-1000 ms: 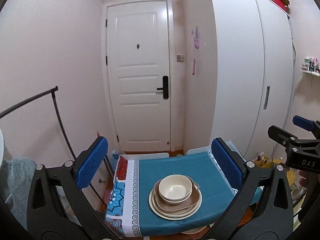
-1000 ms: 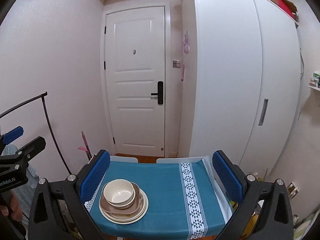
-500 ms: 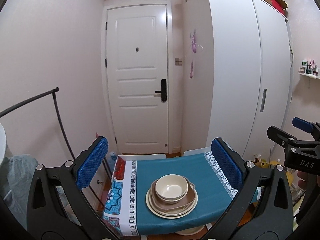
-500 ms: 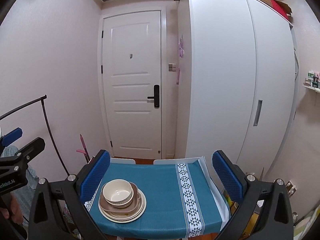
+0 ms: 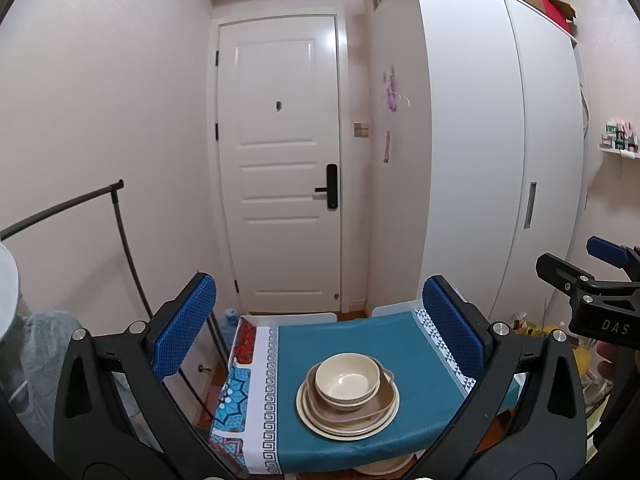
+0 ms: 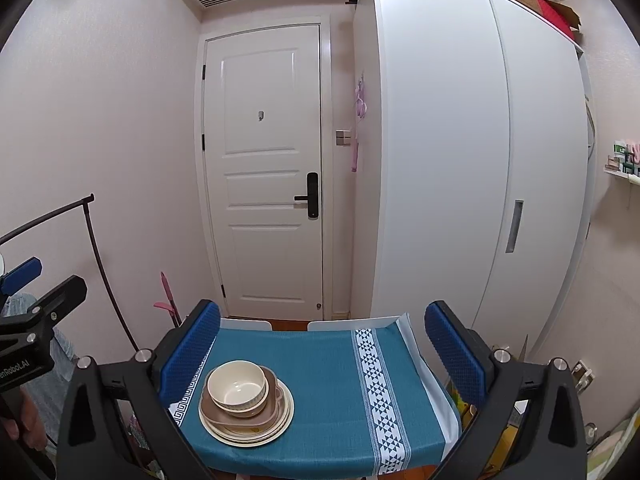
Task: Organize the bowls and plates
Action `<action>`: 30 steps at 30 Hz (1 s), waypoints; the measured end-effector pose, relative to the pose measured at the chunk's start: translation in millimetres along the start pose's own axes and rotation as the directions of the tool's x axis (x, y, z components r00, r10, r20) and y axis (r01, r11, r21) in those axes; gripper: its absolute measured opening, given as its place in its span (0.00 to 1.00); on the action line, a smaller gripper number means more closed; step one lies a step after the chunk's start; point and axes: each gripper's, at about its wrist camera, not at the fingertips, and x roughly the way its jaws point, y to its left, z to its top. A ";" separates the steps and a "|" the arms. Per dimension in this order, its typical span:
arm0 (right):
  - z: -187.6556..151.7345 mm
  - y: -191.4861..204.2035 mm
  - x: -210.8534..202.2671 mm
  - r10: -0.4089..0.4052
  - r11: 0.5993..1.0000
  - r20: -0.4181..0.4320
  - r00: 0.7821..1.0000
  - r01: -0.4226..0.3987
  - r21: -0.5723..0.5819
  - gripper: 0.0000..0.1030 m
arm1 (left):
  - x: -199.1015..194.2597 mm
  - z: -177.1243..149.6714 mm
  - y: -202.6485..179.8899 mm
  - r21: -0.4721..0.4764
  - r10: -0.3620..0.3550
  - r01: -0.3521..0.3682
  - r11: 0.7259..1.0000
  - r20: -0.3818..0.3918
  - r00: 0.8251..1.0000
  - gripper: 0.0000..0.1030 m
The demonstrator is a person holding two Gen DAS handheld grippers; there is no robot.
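Observation:
A cream bowl [image 5: 347, 380] sits on a brown dish, on stacked cream plates [image 5: 347, 420], on a small table with a teal cloth [image 5: 416, 352]. The stack also shows in the right wrist view, with the bowl [image 6: 237, 389] on the plates [image 6: 248, 428] at the table's left. My left gripper [image 5: 320, 328] is open and empty, held above and before the stack. My right gripper [image 6: 322, 344] is open and empty, over the table's near side, with the stack by its left finger.
A white door [image 5: 284, 168] and a tall white wardrobe [image 5: 480, 160] stand behind the table. A black clothes rail [image 5: 120, 216] is at the left. A wall shelf [image 5: 618, 148] with small items is at the right. A cream dish edge [image 5: 380, 468] shows under the table.
Both grippers have tilted up and drawn back a little, so the table and stack sit lower and slightly smaller in both views. The dishes have not moved.

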 end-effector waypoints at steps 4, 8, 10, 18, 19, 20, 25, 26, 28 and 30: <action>1.2 -0.3 0.0 -0.001 1.000 -0.001 1.000 0.001 0.001 0.99 | -0.2 -0.5 0.6 -0.002 0.001 -0.001 1.000 0.003 1.000 1.00; 1.6 -1.2 0.6 -0.002 1.000 -0.001 1.000 0.002 0.000 0.99 | 0.9 -0.9 1.5 -0.010 -0.004 0.004 1.000 0.000 1.000 1.00; 2.2 -1.6 0.8 -0.009 1.000 -0.001 1.000 0.009 -0.002 0.99 | 0.9 -1.2 1.6 -0.009 -0.003 0.003 1.000 0.001 1.000 1.00; 5.3 -0.3 3.9 -0.014 1.000 -0.003 1.000 0.014 0.003 0.99 | 1.7 -1.4 -1.6 0.002 0.008 -0.008 1.000 0.006 1.000 1.00; 5.7 -0.1 4.1 -0.014 1.000 -0.002 1.000 0.014 0.003 0.99 | 1.9 -1.4 -1.9 0.002 0.008 -0.008 1.000 0.006 1.000 1.00; 5.8 0.4 5.1 -0.015 1.000 -0.002 1.000 0.015 0.003 0.99 | 2.5 -1.8 -1.9 0.001 0.008 -0.008 1.000 0.005 1.000 1.00; 5.4 1.4 5.5 -0.016 1.000 -0.004 1.000 0.016 0.003 0.99 | 6.2 -2.0 -4.1 0.005 0.014 -0.014 1.000 -0.001 1.000 1.00; 5.4 1.5 5.4 -0.016 1.000 -0.004 1.000 0.016 0.004 0.99 | 7.2 -1.5 -4.7 0.006 0.015 -0.015 1.000 -0.002 1.000 1.00; 5.5 1.6 5.5 -0.016 1.000 -0.003 1.000 0.016 0.004 0.99 | 8.5 -1.4 -6.5 0.011 0.019 -0.019 1.000 -0.001 1.000 1.00; 5.3 1.8 5.4 -0.017 1.000 -0.004 1.000 0.017 0.004 0.99 | 9.4 -1.8 -8.3 0.016 0.030 -0.030 0.999 0.002 1.000 1.00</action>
